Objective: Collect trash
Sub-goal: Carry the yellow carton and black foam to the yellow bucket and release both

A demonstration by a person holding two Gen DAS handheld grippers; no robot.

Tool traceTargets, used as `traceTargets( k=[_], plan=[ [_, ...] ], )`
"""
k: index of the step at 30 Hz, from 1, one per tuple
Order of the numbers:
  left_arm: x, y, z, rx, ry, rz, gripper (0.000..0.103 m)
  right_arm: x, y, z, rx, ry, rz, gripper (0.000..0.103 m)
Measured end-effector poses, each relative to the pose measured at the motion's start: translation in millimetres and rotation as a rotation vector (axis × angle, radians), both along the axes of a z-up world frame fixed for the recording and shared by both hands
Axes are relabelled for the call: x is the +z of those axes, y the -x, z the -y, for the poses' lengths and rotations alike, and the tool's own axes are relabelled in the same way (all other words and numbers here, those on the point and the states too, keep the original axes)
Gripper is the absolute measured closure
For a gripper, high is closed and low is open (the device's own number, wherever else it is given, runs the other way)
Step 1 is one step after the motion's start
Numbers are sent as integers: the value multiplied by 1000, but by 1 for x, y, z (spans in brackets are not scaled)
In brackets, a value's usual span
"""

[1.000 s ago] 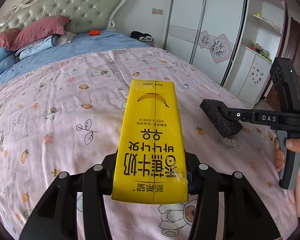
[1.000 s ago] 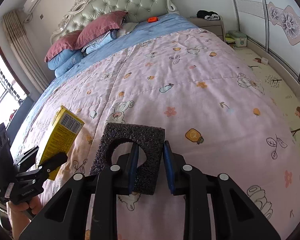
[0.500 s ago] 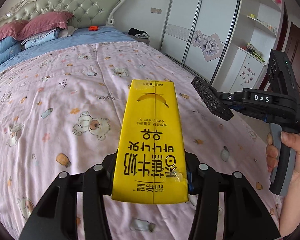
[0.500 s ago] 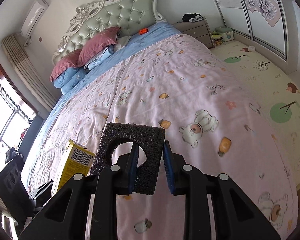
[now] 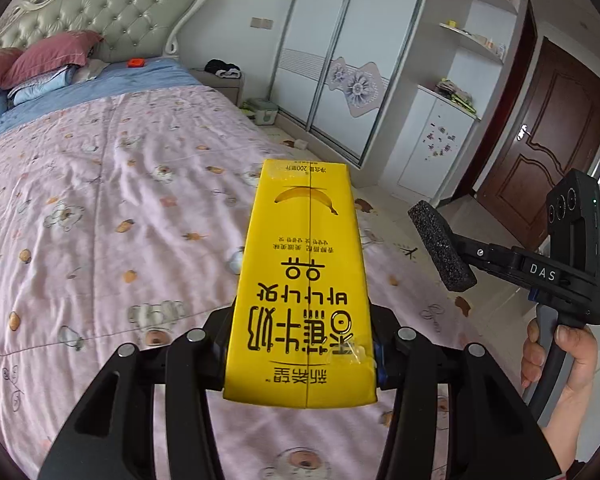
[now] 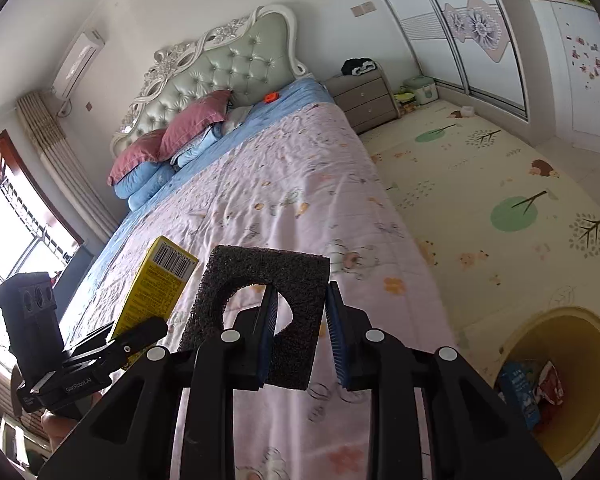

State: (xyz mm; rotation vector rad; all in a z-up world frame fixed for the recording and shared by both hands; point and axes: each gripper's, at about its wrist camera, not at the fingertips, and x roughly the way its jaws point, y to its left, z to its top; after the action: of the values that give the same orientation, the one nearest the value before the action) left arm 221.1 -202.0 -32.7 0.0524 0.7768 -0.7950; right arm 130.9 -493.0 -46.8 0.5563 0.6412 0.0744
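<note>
I see yellow bin [image 6: 556, 384] low right of right gripper [image 6: 300, 344], nearer; it clamps foam block [image 6: 260, 300]; left gripper [image 5: 300, 352] clamps milk carton [image 5: 304, 280].

- The bed [image 6: 300, 184] is covered by a pink quilt [image 5: 100, 216] with cartoon prints; a blue sheet [image 6: 296, 98] shows at its head.
- 2 maroon pillows [image 6: 192, 120] lie on blue ones [image 6: 148, 184] against the headboard [image 6: 228, 68].
- A small orange item [image 6: 271, 97] lies on the sheet.
- The floor mat [image 6: 500, 184] carries a yellow bin [image 6: 592, 340] holding wrappers.
</note>
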Motion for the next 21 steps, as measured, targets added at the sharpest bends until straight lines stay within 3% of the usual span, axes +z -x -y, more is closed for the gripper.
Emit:
traceTargets(
  k=[5,11,21],
  plan=[
    [-2,37,73,-146,-18,0,54,-7,49,57,-93,19,-18,78],
    [-20,64,154,-284,-50,-57,54,-29,102,119,-215,27,-62,78],
    [-42,101,265,-465,-179,-57,54,-73,152,191,-351,24,-156,78]
  ],
)
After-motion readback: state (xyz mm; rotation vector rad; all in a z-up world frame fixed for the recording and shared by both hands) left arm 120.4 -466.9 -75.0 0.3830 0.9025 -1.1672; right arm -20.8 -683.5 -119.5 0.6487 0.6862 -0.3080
